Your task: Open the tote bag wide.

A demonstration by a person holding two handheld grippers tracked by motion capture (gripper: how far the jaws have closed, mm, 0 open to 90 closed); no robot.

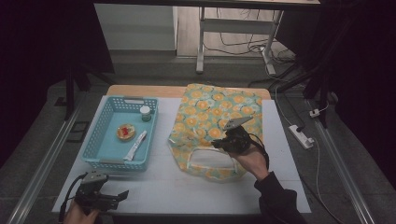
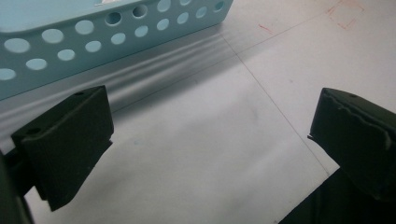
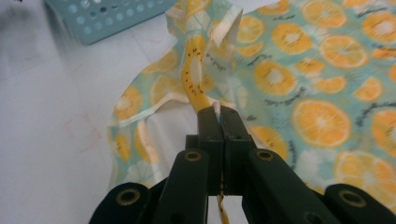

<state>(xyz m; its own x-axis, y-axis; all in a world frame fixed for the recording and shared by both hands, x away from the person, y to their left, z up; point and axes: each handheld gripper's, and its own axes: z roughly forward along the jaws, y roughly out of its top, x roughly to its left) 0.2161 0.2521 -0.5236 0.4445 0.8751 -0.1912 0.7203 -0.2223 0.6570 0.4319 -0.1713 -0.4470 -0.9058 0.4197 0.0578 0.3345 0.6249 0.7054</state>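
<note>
Fabric covers the far right part of the desk [image 1: 280,186]: an orange-print tote bag [image 1: 219,112] lies flat, its long axis running from the far edge toward the near edge, its mouth and white-lined opening pointing at the person. The blue basket [image 1: 105,158] sits by the left edge, holding a small jar, a round dish and a tube, probably waiting to be packed. The right gripper [image 3: 218,112] has its jaws pinched tight on the bag's handle strap [image 3: 196,70], lifting it, seemingly to open the mouth. The left gripper [image 1: 122,195] rests at the near left corner, jaws spread wide, holding nothing.
</note>
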